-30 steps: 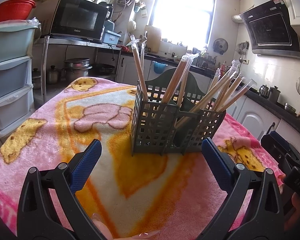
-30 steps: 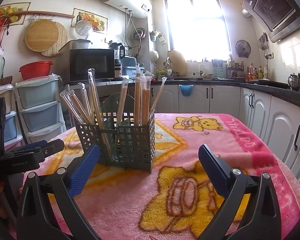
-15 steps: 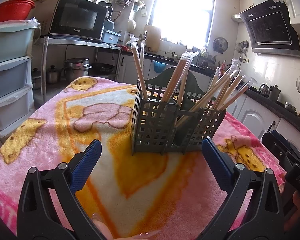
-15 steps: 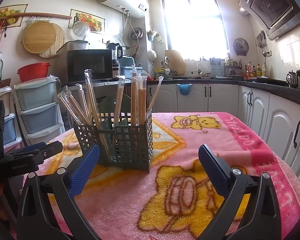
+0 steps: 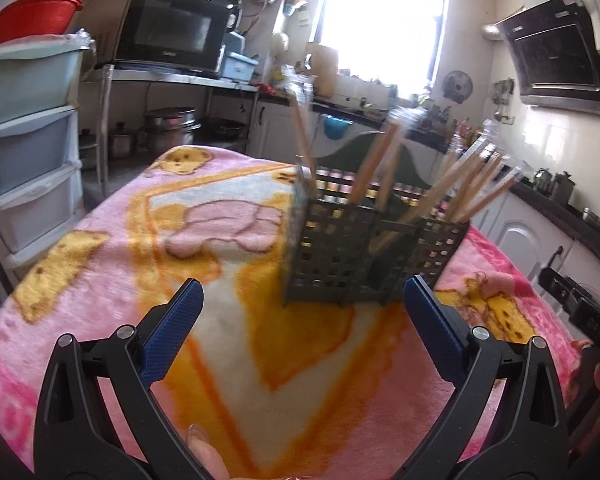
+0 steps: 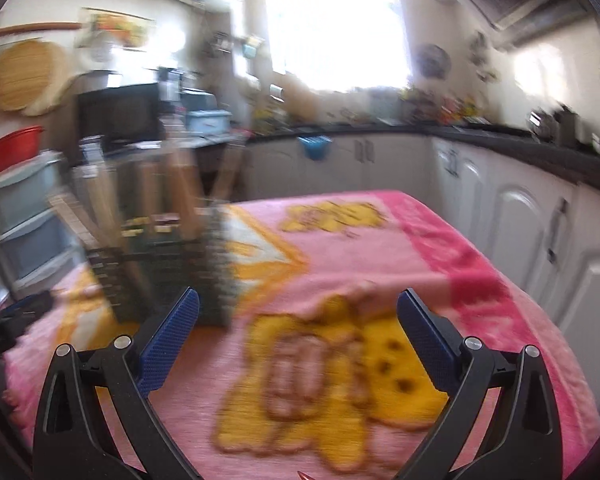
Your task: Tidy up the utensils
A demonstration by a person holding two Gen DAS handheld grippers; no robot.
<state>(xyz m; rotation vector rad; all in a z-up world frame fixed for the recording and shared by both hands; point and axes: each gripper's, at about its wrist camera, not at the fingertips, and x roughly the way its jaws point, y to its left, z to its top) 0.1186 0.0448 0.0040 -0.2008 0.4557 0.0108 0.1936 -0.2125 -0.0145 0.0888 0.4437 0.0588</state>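
Observation:
A dark grey slotted utensil holder [image 5: 364,256] stands on the pink blanket-covered table [image 5: 140,264], with several wrapped wooden chopsticks [image 5: 466,190] leaning out of it. My left gripper [image 5: 302,310] hangs open just in front of the holder, nothing between its blue pads [image 5: 172,330]. In the blurred right wrist view the holder [image 6: 160,272] sits to the left, just beyond the left blue pad [image 6: 168,338]. My right gripper [image 6: 298,322] is open and empty over the blanket. The right gripper's black body [image 5: 580,308] shows at the right edge of the left wrist view.
Stacked plastic drawers [image 5: 24,136] stand left of the table, a microwave [image 5: 172,30] on a steel shelf behind them. White cabinets [image 6: 520,232] and a dark counter run along the right side and the back. A fingertip [image 5: 208,456] shows at the bottom of the left wrist view.
Both views now carry motion blur. The right wrist view has swung right, so the holder sits further left in it. The left view has shifted slightly; both grippers remain open.

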